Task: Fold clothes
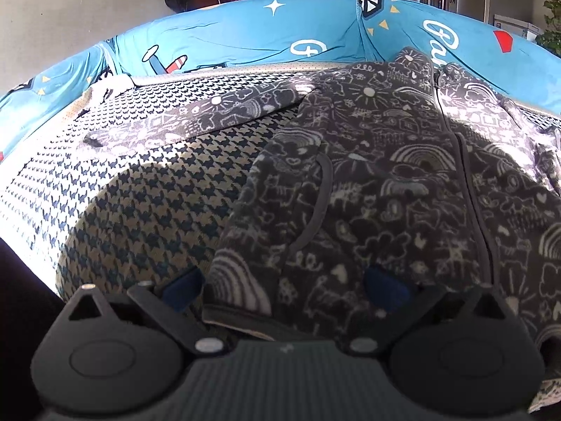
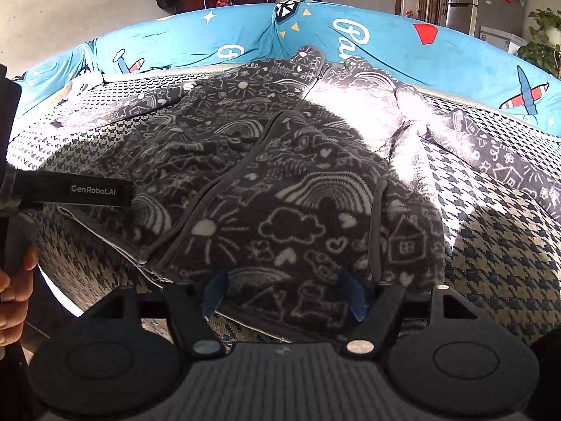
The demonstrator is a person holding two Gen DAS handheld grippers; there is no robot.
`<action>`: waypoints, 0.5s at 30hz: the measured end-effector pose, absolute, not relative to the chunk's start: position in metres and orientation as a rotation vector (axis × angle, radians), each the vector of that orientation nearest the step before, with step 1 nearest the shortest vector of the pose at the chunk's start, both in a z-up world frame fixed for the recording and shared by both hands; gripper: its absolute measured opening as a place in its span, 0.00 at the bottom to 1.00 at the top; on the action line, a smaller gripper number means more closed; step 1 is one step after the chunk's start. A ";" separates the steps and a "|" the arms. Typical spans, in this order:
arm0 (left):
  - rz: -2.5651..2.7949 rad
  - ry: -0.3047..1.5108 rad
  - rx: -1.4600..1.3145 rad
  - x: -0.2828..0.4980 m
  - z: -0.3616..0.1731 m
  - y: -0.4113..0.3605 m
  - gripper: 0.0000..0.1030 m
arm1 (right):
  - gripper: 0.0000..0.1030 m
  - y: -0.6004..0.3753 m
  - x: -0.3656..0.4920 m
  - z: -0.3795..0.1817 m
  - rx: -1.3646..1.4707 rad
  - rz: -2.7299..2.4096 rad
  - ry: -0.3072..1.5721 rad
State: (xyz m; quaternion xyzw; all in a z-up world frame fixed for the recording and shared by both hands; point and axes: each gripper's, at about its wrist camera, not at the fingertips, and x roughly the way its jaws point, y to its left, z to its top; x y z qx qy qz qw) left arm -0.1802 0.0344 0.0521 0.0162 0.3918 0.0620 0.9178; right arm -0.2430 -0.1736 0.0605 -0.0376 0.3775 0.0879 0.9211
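A dark grey fleece zip jacket (image 1: pixel 378 182) with white doodle print lies spread face up on the houndstooth seat, zip (image 2: pixel 224 179) closed. My left gripper (image 1: pixel 284 287) stands open at the jacket's near hem, and the fabric lies between its blue pads (image 1: pixel 184 287) without being pinched. My right gripper (image 2: pixel 284 295) is open over the hem on the other side of the zip, with fabric between its wide-set pads (image 2: pixel 354 298). One sleeve (image 1: pixel 182 119) stretches out to the left, the other (image 2: pixel 498 161) to the right.
The houndstooth seat cover (image 1: pixel 147 203) runs under the jacket. A blue cartoon-print cover (image 1: pixel 245 35) drapes the backrest behind. In the right wrist view a person's hand (image 2: pixel 14 280) holds the other gripper's handle (image 2: pixel 94 189) at the left edge. Chairs and a fridge stand beyond.
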 end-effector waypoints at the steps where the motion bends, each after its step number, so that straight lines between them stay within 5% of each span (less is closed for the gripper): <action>1: 0.129 0.805 0.034 -0.180 0.053 0.034 1.00 | 0.68 -0.174 -0.242 0.061 -0.077 0.180 0.774; 15: 0.118 0.802 0.017 -0.163 0.069 0.019 1.00 | 0.68 -0.197 -0.205 0.079 -0.065 0.191 0.801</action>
